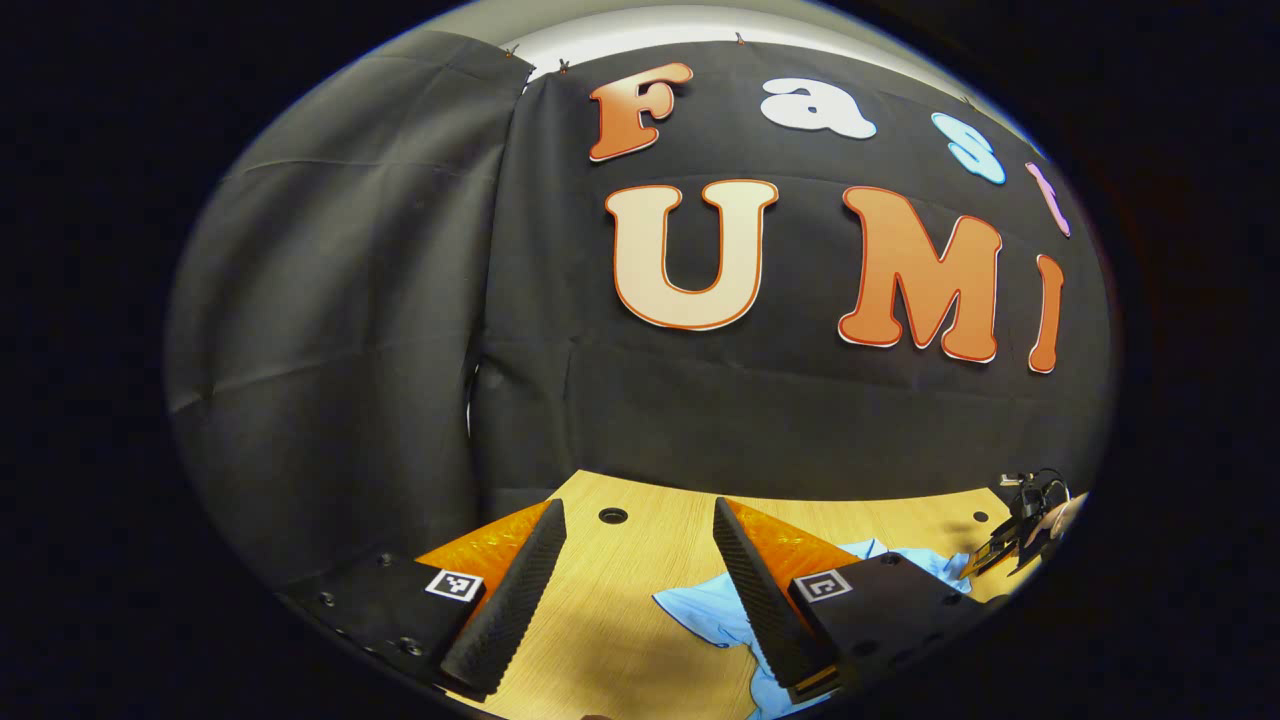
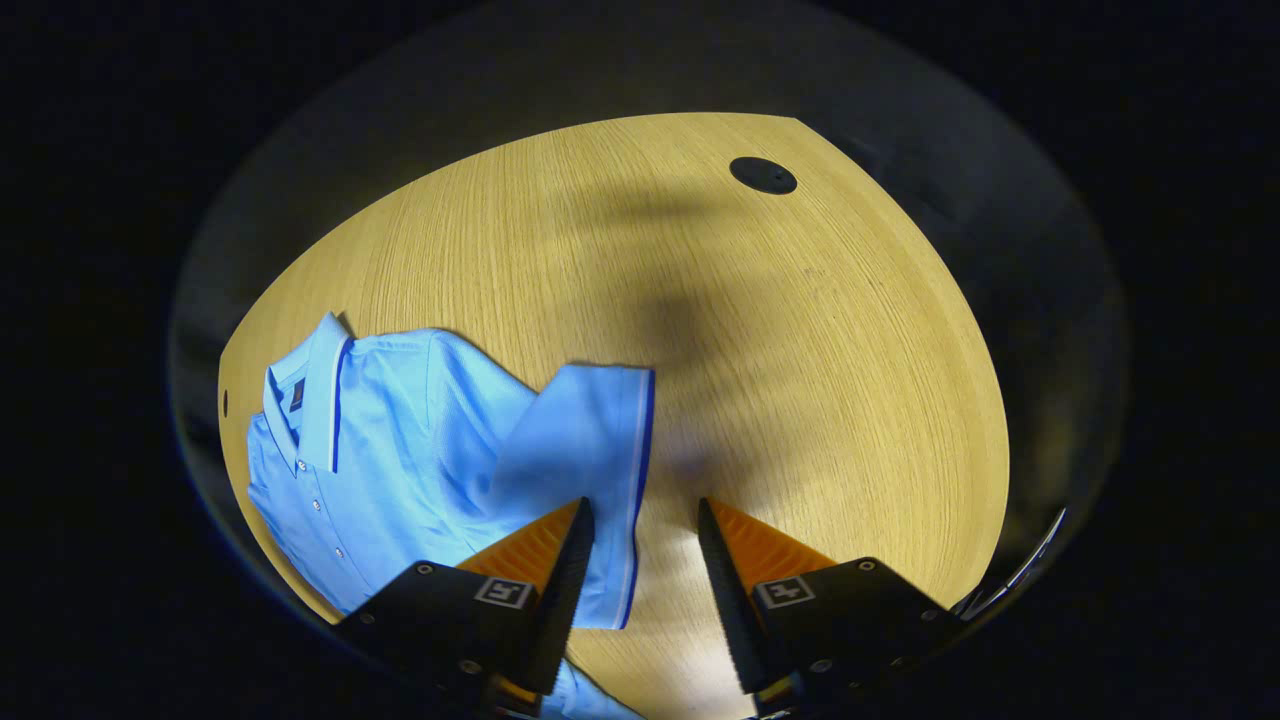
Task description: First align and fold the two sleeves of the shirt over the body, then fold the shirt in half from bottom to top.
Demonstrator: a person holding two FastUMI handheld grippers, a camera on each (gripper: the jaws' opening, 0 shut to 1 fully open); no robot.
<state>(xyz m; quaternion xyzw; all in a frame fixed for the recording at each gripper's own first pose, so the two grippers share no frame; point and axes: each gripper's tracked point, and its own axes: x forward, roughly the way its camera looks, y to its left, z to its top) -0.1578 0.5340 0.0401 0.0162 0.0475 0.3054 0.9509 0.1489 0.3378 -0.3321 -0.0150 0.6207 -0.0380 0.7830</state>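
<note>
From the right gripper view I see the light blue shirt [image 2: 400,450] lying on the wooden table [image 2: 780,350] at about eight o'clock, collar [image 2: 320,395] toward ten o'clock, one sleeve [image 2: 590,440] stretched toward my right gripper [image 2: 645,515]. Its jaws stand spread above the sleeve's edge, pinching nothing. In the left gripper view my left gripper [image 1: 640,515] is also spread and empty, with a bit of the shirt [image 1: 710,610] on the table [image 1: 600,640] at five o'clock.
</note>
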